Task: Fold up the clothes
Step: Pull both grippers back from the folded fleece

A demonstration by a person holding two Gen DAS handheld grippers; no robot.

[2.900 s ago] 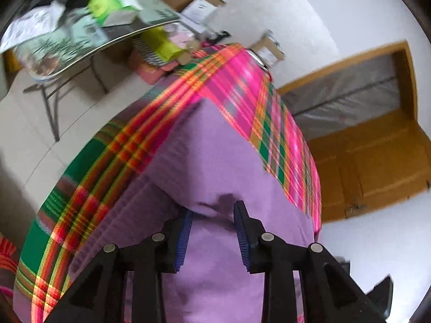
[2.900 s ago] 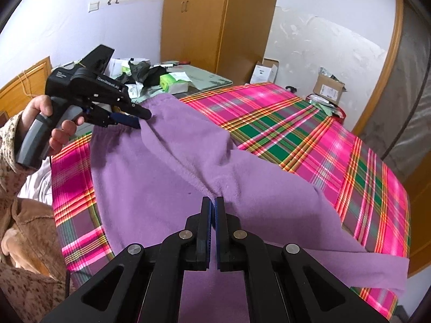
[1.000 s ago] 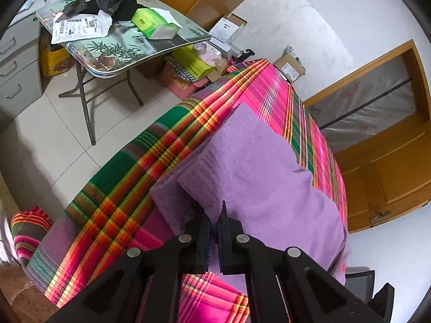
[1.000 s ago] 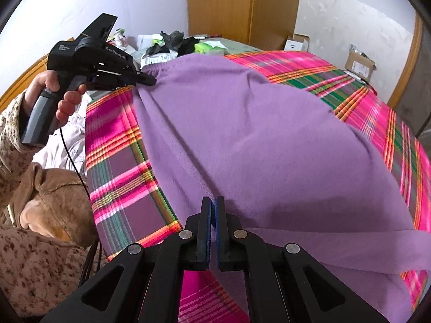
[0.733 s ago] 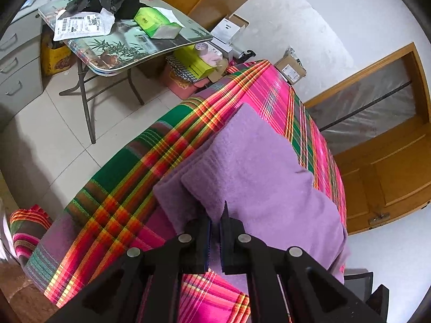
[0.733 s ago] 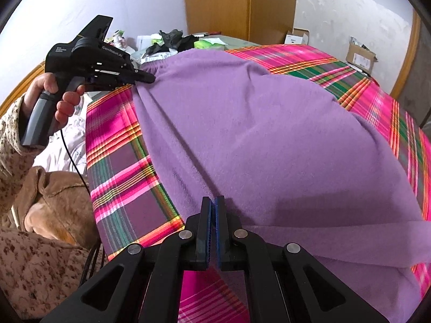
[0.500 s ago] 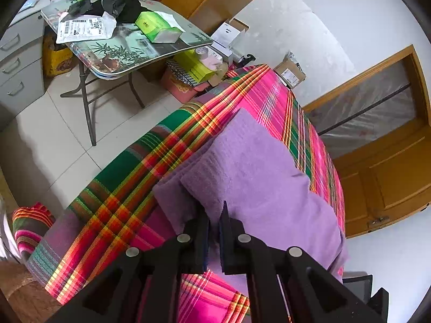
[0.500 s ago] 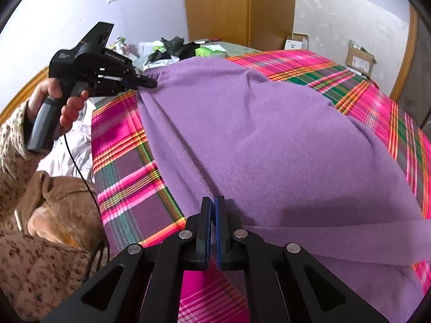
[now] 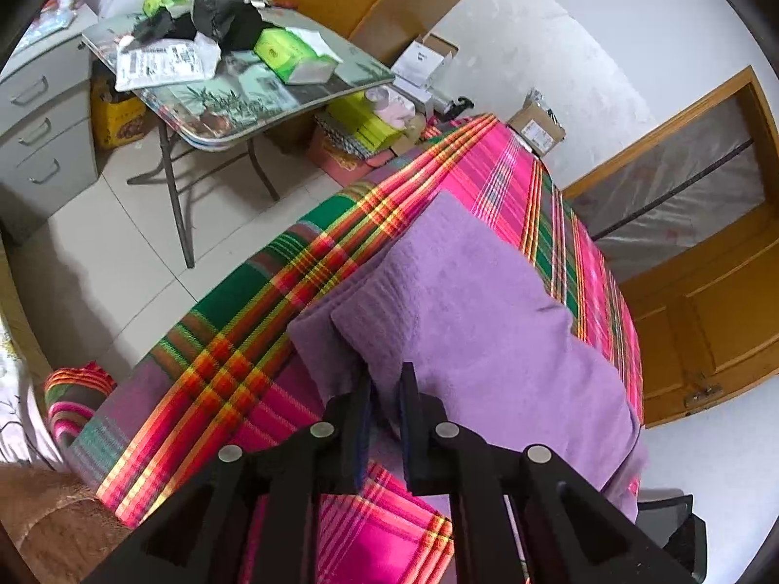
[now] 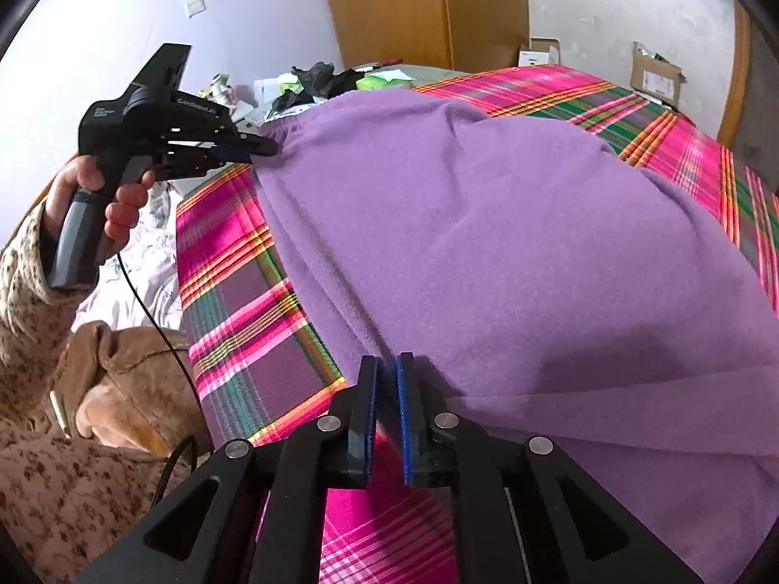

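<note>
A purple fleece garment (image 9: 477,321) lies folded over on the plaid bed cover (image 9: 233,340). My left gripper (image 9: 384,384) sits at the garment's near corner, its jaws a narrow gap apart with the purple edge lying between them. In the right wrist view the garment (image 10: 487,224) spreads wide over the bed. There the left gripper (image 10: 265,148), held by a hand (image 10: 112,194), touches the garment's far left corner. My right gripper (image 10: 385,379) rests at the near hem, jaws slightly apart, with cloth showing in the gap.
A cluttered folding table (image 9: 233,97) and a grey drawer cabinet (image 9: 39,136) stand left of the bed. Cardboard boxes (image 9: 535,131) sit on the floor by the wall. A brown jacket (image 10: 121,365) lies at the bed's near left. A wooden door (image 9: 706,316) is on the right.
Both grippers, shut on the garment until half a second ago, now show a wider gap between their jaws. The garment has been laid flat, folded over on the bed.
</note>
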